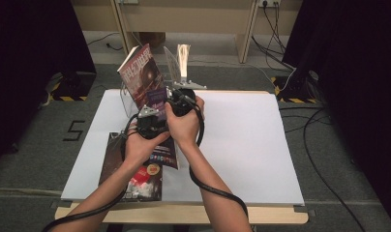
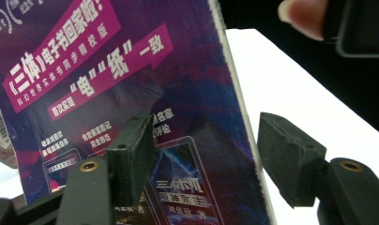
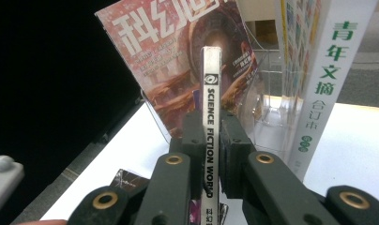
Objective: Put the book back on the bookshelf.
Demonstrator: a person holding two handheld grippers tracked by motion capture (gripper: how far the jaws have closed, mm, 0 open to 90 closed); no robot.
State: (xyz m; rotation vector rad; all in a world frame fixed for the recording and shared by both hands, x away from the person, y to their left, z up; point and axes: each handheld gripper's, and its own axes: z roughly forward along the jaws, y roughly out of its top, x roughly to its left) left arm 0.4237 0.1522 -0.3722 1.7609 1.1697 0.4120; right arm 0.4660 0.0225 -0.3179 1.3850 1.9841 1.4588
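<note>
Because the purple magazine (image 3: 210, 117) is pinched only along its thin spine by the right gripper (image 3: 211, 154), whose pads are clenched on either side of the "Science Fiction World" lettering, the whole cover hangs from a narrow strip and could swing or slide down out of the pads if the hand tilts. It is held upright above the far-left part of the white table (image 1: 242, 145), just in front of the clear acrylic rack (image 3: 265, 117).

The left gripper (image 2: 204, 154) has its jaws released and wide apart, one pad in front of the magazine's back cover (image 2: 131, 93), the other off past its edge; I judge it is about to steady or re-grasp, and a careless closing could crease the cover or knock the spine loose from the other pads.

Beyond, a red magazine (image 1: 141, 72) already leans in the rack and a white-spined volume (image 3: 328, 79) stands at its other side. Pushing the held one in at an angle could catch the rack's wall or topple the leaning copy.

Another dark magazine (image 1: 135, 179) lies flat near the table's near-left edge, under the forearms, where a trailing cable (image 1: 218, 188) could drag it.
</note>
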